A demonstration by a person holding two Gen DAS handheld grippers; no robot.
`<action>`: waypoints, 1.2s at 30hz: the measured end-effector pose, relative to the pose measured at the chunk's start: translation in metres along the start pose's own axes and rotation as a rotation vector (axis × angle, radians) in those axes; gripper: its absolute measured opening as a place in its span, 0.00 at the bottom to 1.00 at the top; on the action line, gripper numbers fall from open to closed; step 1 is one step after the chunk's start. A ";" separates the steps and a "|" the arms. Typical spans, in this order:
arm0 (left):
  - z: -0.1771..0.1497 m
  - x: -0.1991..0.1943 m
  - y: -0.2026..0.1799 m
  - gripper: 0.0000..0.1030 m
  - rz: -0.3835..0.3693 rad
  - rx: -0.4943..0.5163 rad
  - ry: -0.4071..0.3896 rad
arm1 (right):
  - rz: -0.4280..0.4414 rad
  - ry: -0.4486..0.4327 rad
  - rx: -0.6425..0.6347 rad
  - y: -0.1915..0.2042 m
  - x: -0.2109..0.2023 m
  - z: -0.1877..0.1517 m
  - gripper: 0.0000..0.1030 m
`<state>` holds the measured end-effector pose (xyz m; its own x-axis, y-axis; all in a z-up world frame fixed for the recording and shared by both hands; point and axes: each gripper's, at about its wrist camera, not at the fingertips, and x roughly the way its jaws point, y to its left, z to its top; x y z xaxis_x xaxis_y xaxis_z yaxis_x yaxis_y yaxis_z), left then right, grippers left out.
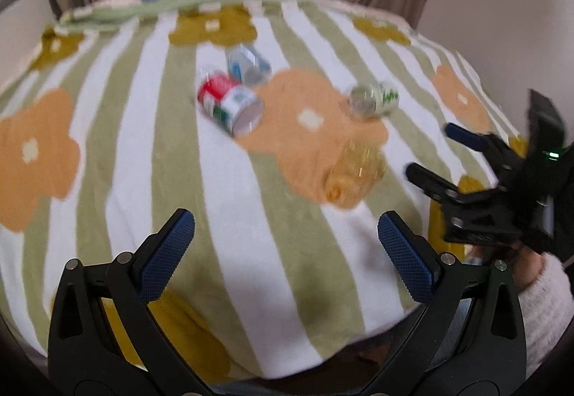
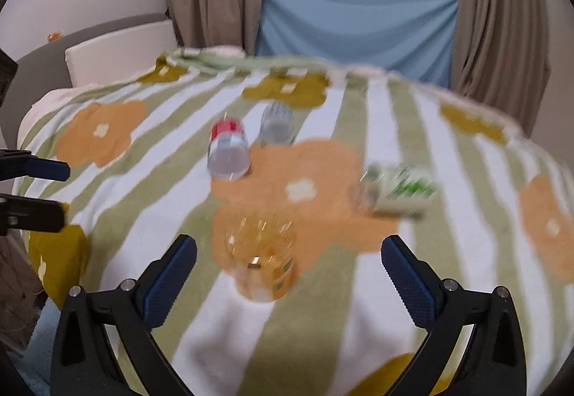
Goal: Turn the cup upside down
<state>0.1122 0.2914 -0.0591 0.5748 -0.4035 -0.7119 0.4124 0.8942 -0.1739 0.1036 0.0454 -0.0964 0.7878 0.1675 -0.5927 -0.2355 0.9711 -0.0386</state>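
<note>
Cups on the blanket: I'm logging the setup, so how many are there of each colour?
Amber cup: 1
Red-and-white cup: 1
Blue-and-white cup: 1
Green-and-white cup: 1
Total: 4 cups, all on the striped blanket; blur hides finer detail.

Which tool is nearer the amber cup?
Right. The right tool is open, with the amber cup just ahead between its fingers. The left tool, also open, sits farther back, the cup off to its right.
</note>
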 end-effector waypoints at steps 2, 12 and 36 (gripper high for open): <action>0.012 -0.016 -0.008 0.99 0.020 0.014 -0.078 | -0.031 -0.030 -0.001 -0.002 -0.022 0.016 1.00; 0.031 -0.097 -0.048 0.99 0.139 0.061 -0.482 | -0.158 -0.275 0.075 -0.011 -0.127 0.069 1.00; 0.015 -0.117 -0.054 0.99 0.157 0.039 -0.577 | -0.247 -0.383 0.148 -0.014 -0.153 0.059 1.00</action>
<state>0.0333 0.2879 0.0438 0.9177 -0.3164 -0.2404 0.3104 0.9485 -0.0634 0.0200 0.0165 0.0426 0.9696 -0.0481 -0.2400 0.0471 0.9988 -0.0099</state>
